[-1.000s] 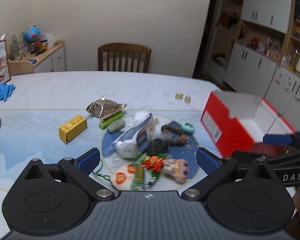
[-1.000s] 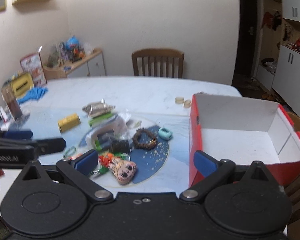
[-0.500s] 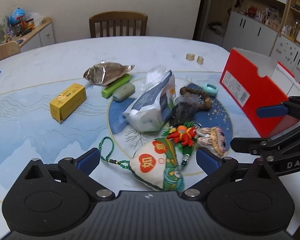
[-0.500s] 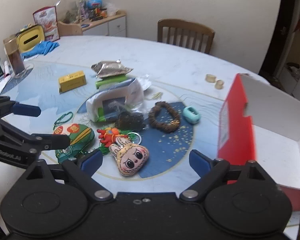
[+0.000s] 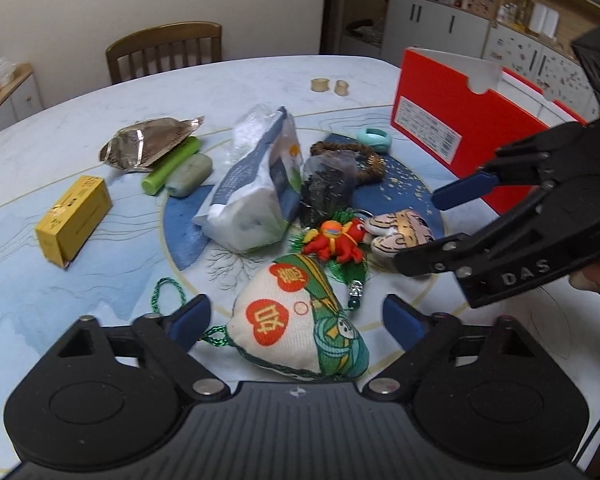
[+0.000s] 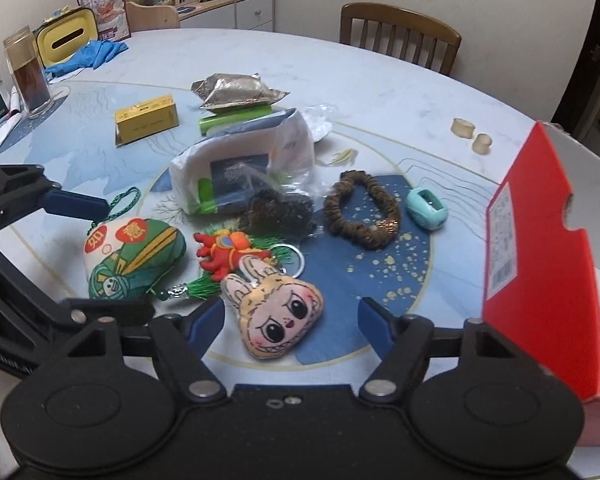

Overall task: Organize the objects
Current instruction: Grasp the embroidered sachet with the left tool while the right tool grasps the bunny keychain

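My left gripper (image 5: 296,322) is open, its jaws either side of a white and green embroidered pouch (image 5: 300,320) lying on the table. My right gripper (image 6: 292,314) is open over a rabbit-face plush charm (image 6: 278,314), also seen in the left wrist view (image 5: 400,228). The pouch shows in the right wrist view (image 6: 132,256). A red crab tassel charm (image 6: 224,254), a white and blue bag (image 6: 244,164), a brown bead bracelet (image 6: 364,210) and a teal sharpener (image 6: 426,208) lie nearby. An open red box (image 6: 540,248) stands at the right.
A yellow box (image 6: 148,118), a silver foil packet (image 6: 236,90), a green tube (image 6: 236,118) and a grey-green soap bar (image 5: 190,174) lie further back. Two small rings (image 6: 470,134), a glass jar (image 6: 28,76), blue gloves (image 6: 88,54) and a wooden chair (image 6: 400,38) are beyond.
Both grippers have dropped and moved forward toward the table. The left now straddles the embroidered pouch and the right sits over the rabbit charm. Nothing on the table has moved.
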